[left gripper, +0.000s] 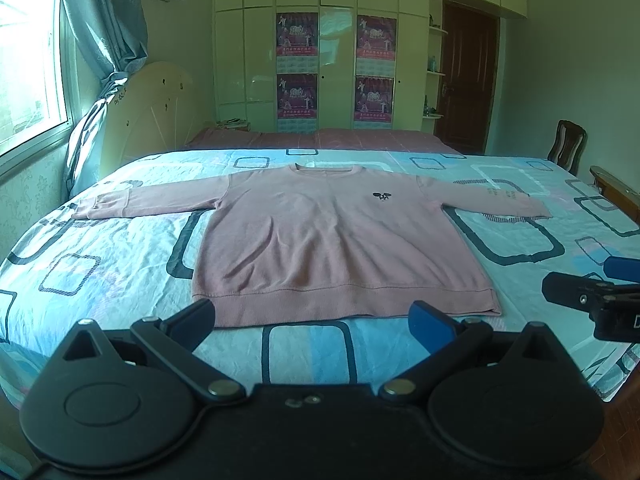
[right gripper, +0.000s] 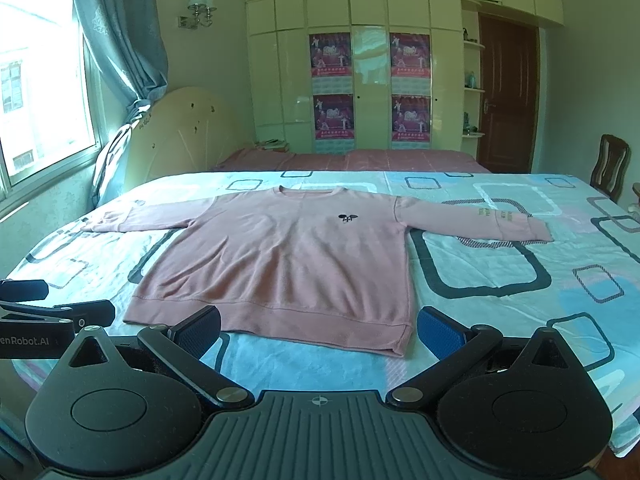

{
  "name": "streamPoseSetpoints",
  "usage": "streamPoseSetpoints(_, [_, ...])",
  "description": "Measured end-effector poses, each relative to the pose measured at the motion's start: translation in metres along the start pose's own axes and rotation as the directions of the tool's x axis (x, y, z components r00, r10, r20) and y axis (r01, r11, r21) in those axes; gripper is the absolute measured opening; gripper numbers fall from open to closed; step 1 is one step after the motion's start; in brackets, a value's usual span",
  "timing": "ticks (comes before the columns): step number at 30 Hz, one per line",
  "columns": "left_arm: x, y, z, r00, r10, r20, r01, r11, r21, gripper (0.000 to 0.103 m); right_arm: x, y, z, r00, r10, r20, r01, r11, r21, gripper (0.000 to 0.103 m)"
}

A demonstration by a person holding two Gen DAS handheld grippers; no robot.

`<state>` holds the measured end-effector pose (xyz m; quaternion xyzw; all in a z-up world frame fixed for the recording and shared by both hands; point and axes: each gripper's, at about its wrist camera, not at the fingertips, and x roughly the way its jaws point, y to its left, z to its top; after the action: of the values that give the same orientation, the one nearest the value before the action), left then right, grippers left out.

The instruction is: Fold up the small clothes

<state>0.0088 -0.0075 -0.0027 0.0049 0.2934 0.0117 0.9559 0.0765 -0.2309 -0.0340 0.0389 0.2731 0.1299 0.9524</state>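
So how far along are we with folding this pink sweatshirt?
Done: only the layout. The pink sweatshirt lies flat and face up on the bedspread, both sleeves spread out. In hand: nothing; the left gripper and right gripper hover open near the hem. Left: every fold.

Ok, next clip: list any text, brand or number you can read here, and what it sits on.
"enRobot.AI": on the left gripper, its start cut off by the frame edge.
Posters on the wardrobe: printed lines, too small to read.
Pink sweatshirt right sleeve: pale lettering, too blurred to read.
Chest emblem: a small dark motif, no legible words.
Right gripper: no readable text.
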Motion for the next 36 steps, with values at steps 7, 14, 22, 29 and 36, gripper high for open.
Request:
streamPoseSetpoints(7, [0.007,0.004,0.002,1.000,0.003,-0.008,-0.003,1.000,-0.007,0.102,0.007,0.001,0.001,1.000,0.001,-0.006,-0.001,1.000,0.002,0.103])
streamPoseSetpoints(14, [0.030,0.008,0.007,0.999,0.003,-0.033,-0.003,1.000,-0.006,0.102,0.028,-0.005,0.005,1.000,-0.019,-0.021,0.019,1.000,0.012,0.103])
streamPoseSetpoints(22, [0.074,0.016,0.023,0.999,-0.019,-0.049,0.018,1.000,-0.022,0.102,0.069,-0.018,0.019,0.998,-0.054,-0.036,0.055,0.998,0.030,0.103])
streamPoseSetpoints(29, [0.118,0.026,0.057,1.000,-0.020,-0.020,0.020,1.000,-0.010,0.102,0.118,-0.026,0.049,0.995,-0.098,-0.028,0.100,0.993,0.070,0.103])
streamPoseSetpoints(36, [0.151,0.043,0.090,0.999,-0.032,0.009,0.032,0.999,0.012,0.102,0.163,-0.019,0.086,0.994,-0.105,0.003,0.104,0.988,0.113,0.103])
